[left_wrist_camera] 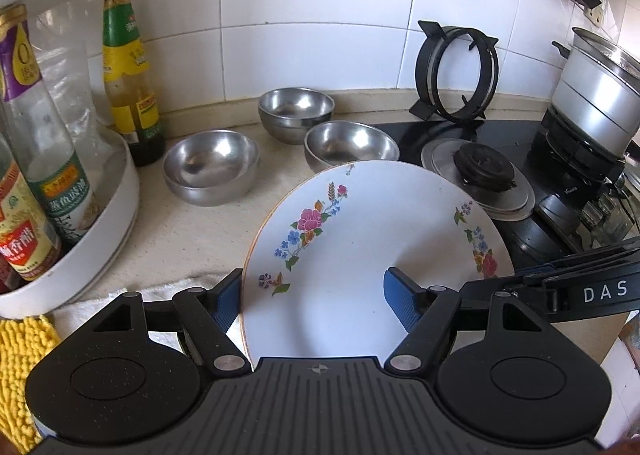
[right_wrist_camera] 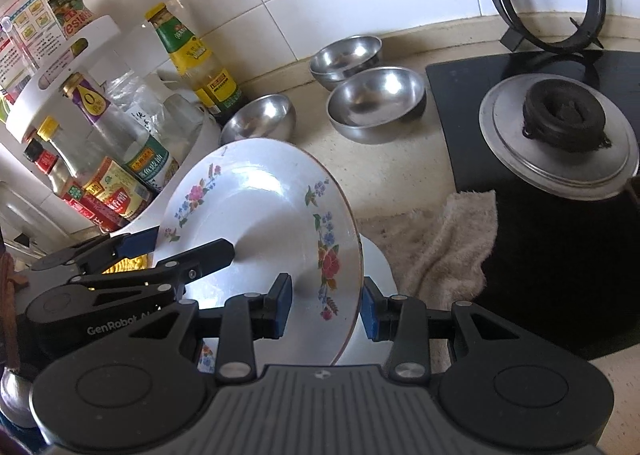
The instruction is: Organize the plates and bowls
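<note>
A white plate with flower print (left_wrist_camera: 360, 239) is tilted up between both grippers. My left gripper (left_wrist_camera: 316, 303) is open, one blue pad under the plate's left rim and one over its face. My right gripper (right_wrist_camera: 326, 311) is open and straddles the plate's (right_wrist_camera: 256, 211) right rim, pads apart from it. The left gripper also shows in the right wrist view (right_wrist_camera: 180, 251) at the plate's left side. Another white plate (right_wrist_camera: 376, 271) lies under it. Three steel bowls (left_wrist_camera: 212, 163) (left_wrist_camera: 296, 113) (left_wrist_camera: 350, 145) sit on the counter behind.
A white rack with sauce bottles (left_wrist_camera: 60, 191) stands at the left. A gas hob with a burner (left_wrist_camera: 484, 171), a loose pan support (left_wrist_camera: 456, 75) and a steel pot (left_wrist_camera: 596, 99) are at the right. A beige towel (right_wrist_camera: 444, 239) and a yellow cloth (left_wrist_camera: 20, 367) lie on the counter.
</note>
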`<action>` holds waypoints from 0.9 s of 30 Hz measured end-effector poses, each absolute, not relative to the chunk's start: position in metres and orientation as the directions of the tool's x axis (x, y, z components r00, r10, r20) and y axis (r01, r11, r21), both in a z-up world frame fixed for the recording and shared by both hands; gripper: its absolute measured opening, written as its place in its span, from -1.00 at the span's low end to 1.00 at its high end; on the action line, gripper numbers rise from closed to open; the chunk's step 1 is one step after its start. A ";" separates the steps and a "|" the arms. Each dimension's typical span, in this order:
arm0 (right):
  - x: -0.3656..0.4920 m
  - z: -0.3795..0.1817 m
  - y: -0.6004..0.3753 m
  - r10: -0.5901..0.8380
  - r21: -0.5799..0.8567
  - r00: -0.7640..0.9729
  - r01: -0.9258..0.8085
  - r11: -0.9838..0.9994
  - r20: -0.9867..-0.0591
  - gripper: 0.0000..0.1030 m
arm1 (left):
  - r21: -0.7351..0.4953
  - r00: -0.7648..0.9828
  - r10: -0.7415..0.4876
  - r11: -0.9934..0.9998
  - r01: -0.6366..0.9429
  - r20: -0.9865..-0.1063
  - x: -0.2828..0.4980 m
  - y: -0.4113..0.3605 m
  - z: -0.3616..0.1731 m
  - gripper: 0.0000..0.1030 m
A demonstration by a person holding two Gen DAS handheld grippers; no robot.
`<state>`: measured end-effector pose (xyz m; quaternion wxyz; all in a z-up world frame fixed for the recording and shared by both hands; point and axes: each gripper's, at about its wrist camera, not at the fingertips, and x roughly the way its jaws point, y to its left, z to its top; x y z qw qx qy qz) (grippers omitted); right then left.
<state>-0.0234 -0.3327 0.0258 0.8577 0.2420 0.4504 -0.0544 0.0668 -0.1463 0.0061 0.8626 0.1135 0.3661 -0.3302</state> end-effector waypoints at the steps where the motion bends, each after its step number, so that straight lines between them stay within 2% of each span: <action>1: -0.024 0.025 -0.333 0.128 0.366 0.585 0.310 0.877 -0.801 0.13 | -0.045 0.513 -0.485 0.756 0.653 -0.709 0.066 -0.147 0.005 0.56; 17: -0.038 0.011 -0.327 0.203 0.399 0.531 0.284 0.872 -0.823 0.13 | -0.021 0.500 -0.437 0.768 0.640 -0.748 0.051 -0.145 -0.002 0.59; 27: -0.042 0.012 -0.324 0.210 0.399 0.524 0.280 0.873 -0.826 0.13 | -0.020 0.509 -0.436 0.774 0.633 -0.743 0.044 -0.140 -0.001 0.59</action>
